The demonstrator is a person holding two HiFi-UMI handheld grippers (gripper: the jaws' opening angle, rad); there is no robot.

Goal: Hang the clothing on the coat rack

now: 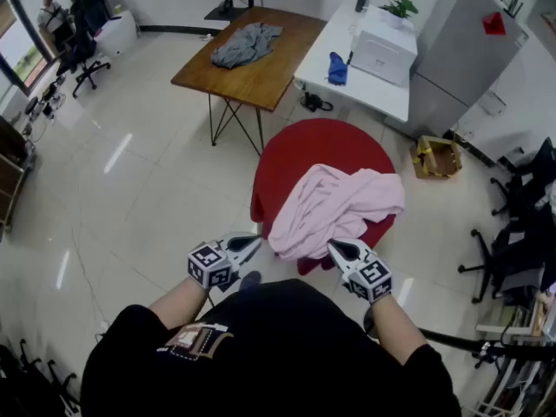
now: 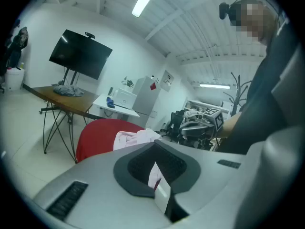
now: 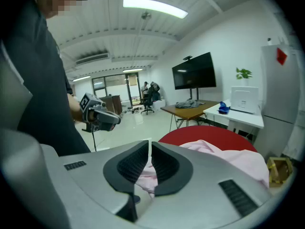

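A pink garment (image 1: 334, 202) lies crumpled on a round red table (image 1: 321, 142), spilling over its near edge. My right gripper (image 1: 334, 248) is at that near edge. In the right gripper view its jaws (image 3: 150, 144) stand almost together, with a fold of the pink garment (image 3: 238, 159) caught between the pads. My left gripper (image 1: 252, 243) hangs left of the garment, apart from it, shut and empty. Its closed jaws (image 2: 155, 147) point toward the garment (image 2: 136, 138). A branched coat rack (image 2: 237, 86) stands far off in the left gripper view.
Behind the red table stand a wooden table (image 1: 261, 72) with a grey garment (image 1: 248, 42) and a white desk (image 1: 347, 81) with a printer (image 1: 382, 55) and blue cloth (image 1: 337, 68). A grey cabinet (image 1: 460, 50), a cardboard box (image 1: 436, 156) and office chairs (image 1: 521, 233) fill the right.
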